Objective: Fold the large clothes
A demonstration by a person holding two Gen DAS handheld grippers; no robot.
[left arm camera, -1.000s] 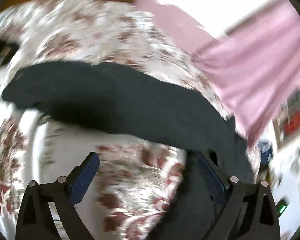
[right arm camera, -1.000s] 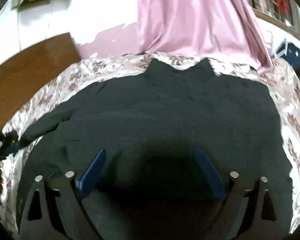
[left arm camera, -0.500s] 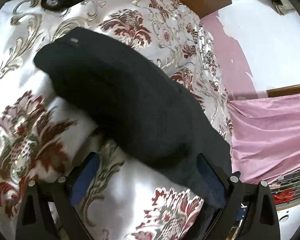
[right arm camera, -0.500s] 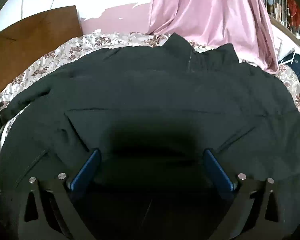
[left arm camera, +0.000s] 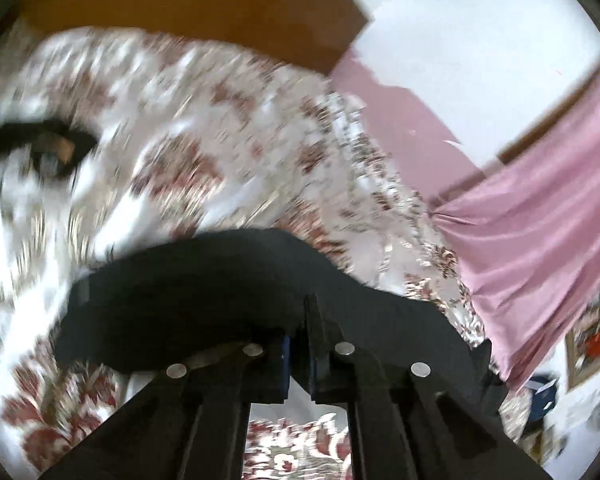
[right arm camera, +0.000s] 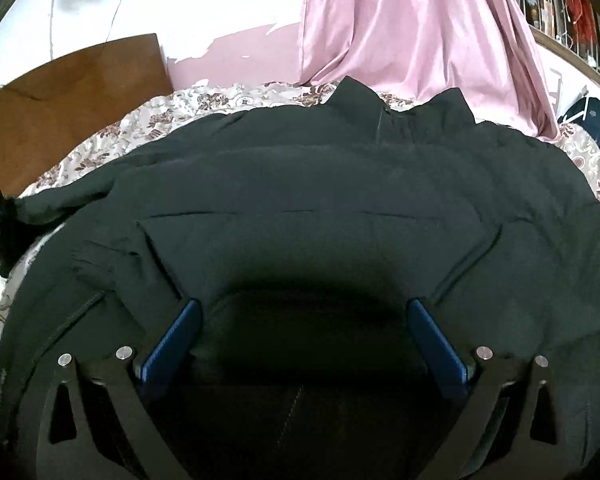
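Observation:
A large black jacket (right arm camera: 320,184) lies spread on a floral bedspread (right arm camera: 112,136), its collar at the far edge. My right gripper (right arm camera: 300,312) hovers open low over the jacket's body, and its blue pads (right arm camera: 172,336) grip nothing. In the left wrist view, my left gripper (left arm camera: 300,320) is closing its jaws, with the pads pinched on the jacket's black sleeve (left arm camera: 188,304). The sleeve is raised off the bedspread (left arm camera: 180,140) and drapes across the fingers. The right wrist view shows that sleeve (right arm camera: 60,204) stretching out to the far left.
A brown wooden headboard (right arm camera: 60,92) stands behind the bed at the left. A pink curtain (right arm camera: 412,20) hangs behind the collar. A small dark object (left arm camera: 48,148) lies on the bedspread to the left. A blue bag (right arm camera: 592,114) sits off the bed's right side.
My left gripper shut on the sleeve it straddled and rose, lifting it. My right gripper sank closer to the jacket body and stays open.

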